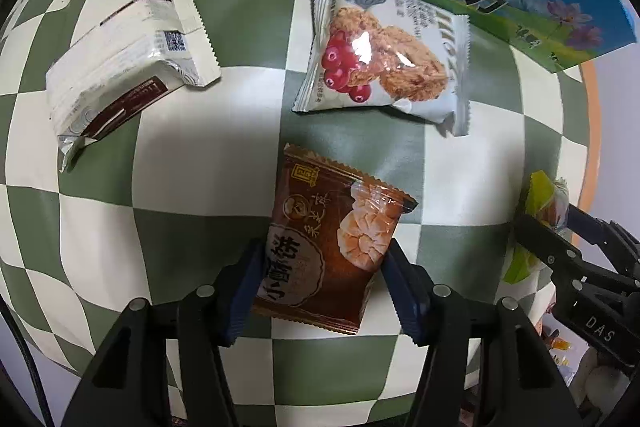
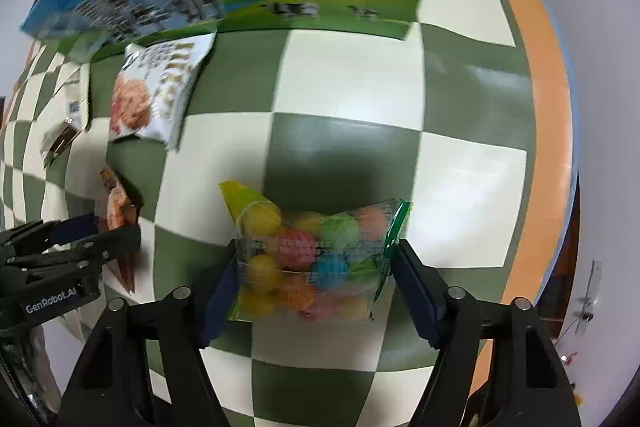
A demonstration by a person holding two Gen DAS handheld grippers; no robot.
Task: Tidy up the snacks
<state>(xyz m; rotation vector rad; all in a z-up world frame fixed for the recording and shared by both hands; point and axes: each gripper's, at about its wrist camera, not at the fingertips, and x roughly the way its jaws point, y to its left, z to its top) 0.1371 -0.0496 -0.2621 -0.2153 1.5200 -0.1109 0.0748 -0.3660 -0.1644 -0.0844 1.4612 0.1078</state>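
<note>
The left tool (image 1: 320, 267) squeezed the brown shiny snack packet (image 1: 332, 247) and the right tool (image 2: 314, 267) squeezed the clear bag of coloured balls (image 2: 316, 259) above the checked surface (image 2: 352, 83), so either slippery wrapper could slide out.

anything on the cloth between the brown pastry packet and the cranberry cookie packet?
Nothing. In the left wrist view, only bare checkered cloth separates the brown pastry packet, which sits between the left tongs, from the cranberry cookie packet.
</note>
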